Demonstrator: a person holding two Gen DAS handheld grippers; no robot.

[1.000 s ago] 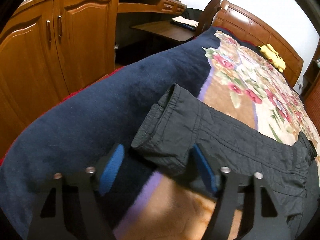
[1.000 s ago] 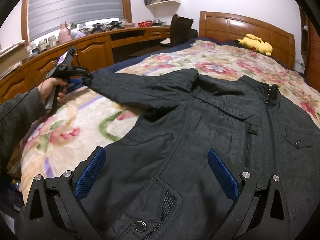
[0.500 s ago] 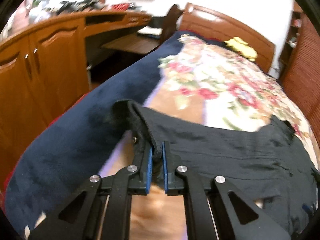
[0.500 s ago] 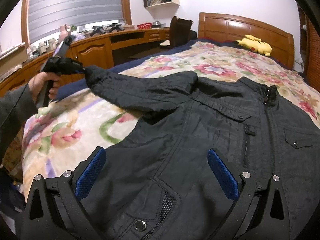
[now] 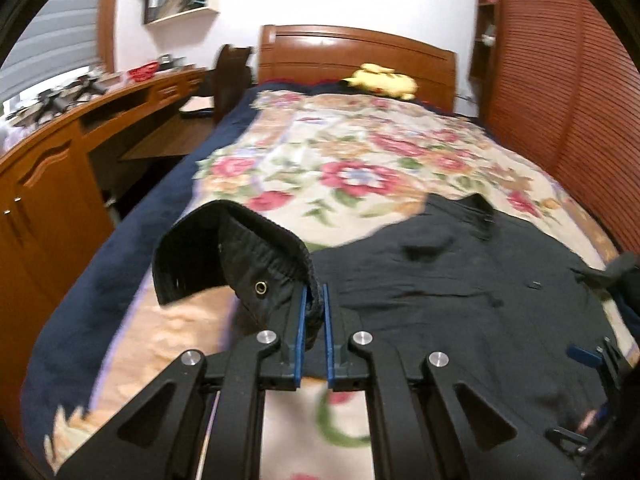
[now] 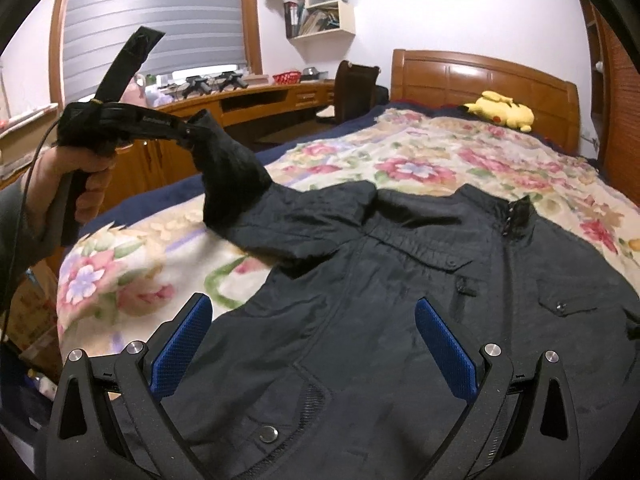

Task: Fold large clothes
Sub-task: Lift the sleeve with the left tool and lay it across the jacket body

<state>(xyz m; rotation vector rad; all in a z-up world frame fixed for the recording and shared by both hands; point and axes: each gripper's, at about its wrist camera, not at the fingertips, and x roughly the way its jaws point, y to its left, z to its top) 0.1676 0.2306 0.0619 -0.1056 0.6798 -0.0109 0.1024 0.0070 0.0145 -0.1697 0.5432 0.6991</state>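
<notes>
A black jacket (image 6: 420,280) lies front-up on the floral bedspread (image 6: 420,160), collar toward the headboard. My left gripper (image 5: 314,300) is shut on the jacket's sleeve cuff (image 5: 240,248) and holds it lifted above the bed. In the right wrist view the left gripper (image 6: 188,132) is raised at the left, with the sleeve (image 6: 236,172) hanging from it down to the shoulder. My right gripper (image 6: 312,344) is open and empty, hovering over the jacket's lower hem near a snap button (image 6: 268,434). The jacket body also shows in the left wrist view (image 5: 460,280).
A wooden headboard (image 6: 480,80) and a yellow plush toy (image 6: 504,112) are at the far end of the bed. A long wooden desk with cabinets (image 5: 52,168) and a chair (image 6: 354,88) run along the left side. A louvred wardrobe (image 5: 560,80) stands on the right.
My left gripper closed on the sleeve cuff, then lifted it up off the bed and turned toward the jacket body. The right gripper has stayed put, open.
</notes>
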